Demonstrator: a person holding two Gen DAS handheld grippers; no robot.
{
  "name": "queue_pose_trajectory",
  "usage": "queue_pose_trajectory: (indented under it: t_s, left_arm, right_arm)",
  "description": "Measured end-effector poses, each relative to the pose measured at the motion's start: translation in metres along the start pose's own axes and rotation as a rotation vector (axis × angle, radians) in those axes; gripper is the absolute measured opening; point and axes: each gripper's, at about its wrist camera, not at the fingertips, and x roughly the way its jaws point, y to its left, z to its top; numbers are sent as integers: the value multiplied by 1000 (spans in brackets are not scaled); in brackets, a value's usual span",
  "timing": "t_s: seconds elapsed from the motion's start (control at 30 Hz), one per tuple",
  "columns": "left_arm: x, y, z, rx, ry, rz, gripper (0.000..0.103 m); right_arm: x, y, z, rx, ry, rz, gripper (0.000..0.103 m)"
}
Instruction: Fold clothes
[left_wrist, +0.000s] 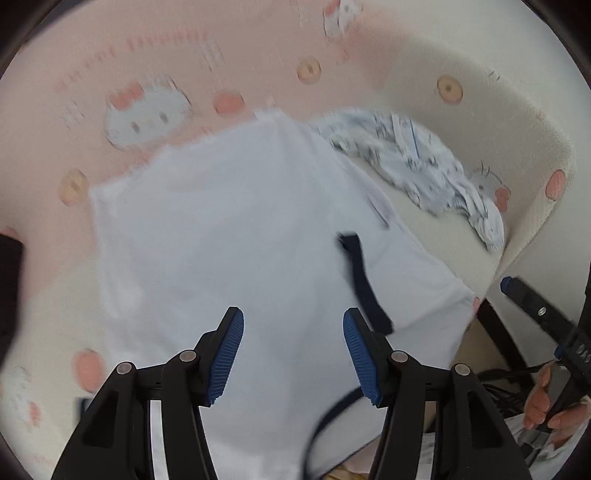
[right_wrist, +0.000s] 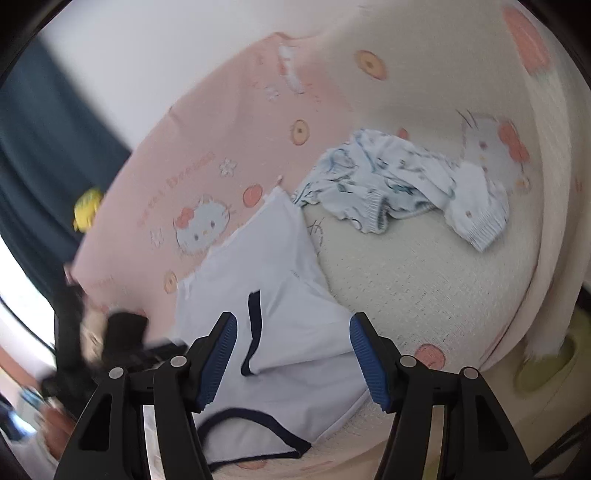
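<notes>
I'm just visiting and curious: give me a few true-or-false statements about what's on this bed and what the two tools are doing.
1. The white shirt has dark navy trim. True.
2. The left tool is clamped on the shirt. False: its jaws stand apart above the cloth, gripping nothing.
3. A crumpled patterned garment lies beyond the shirt. True.
4. The bedsheet is plain grey. False: it is pink and cream with cartoon cats.
5. The right tool holds a sock. False: it is open and empty.
</notes>
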Motion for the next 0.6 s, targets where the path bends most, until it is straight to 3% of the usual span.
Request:
queue_pose_trajectory:
  t_s: [0.17, 0.3, 0.5, 0.6]
  left_arm:
    - [-33, 38, -17, -50, -6, -64, 53]
    - [-47, 68, -35, -60, 34, -68, 53]
    - [-69, 131, -58, -154, 52, -27, 53]
    - [-75, 152, -73, -182, 73, -16, 53]
  right_arm:
    - [1, 30, -8, -53, 30, -19, 63]
    - [0, 54, -20, -149, 58, -127, 67]
    - [12, 89, -43, -322, 101, -305, 69]
    - [18, 108, -50, -382, 114, -298, 69]
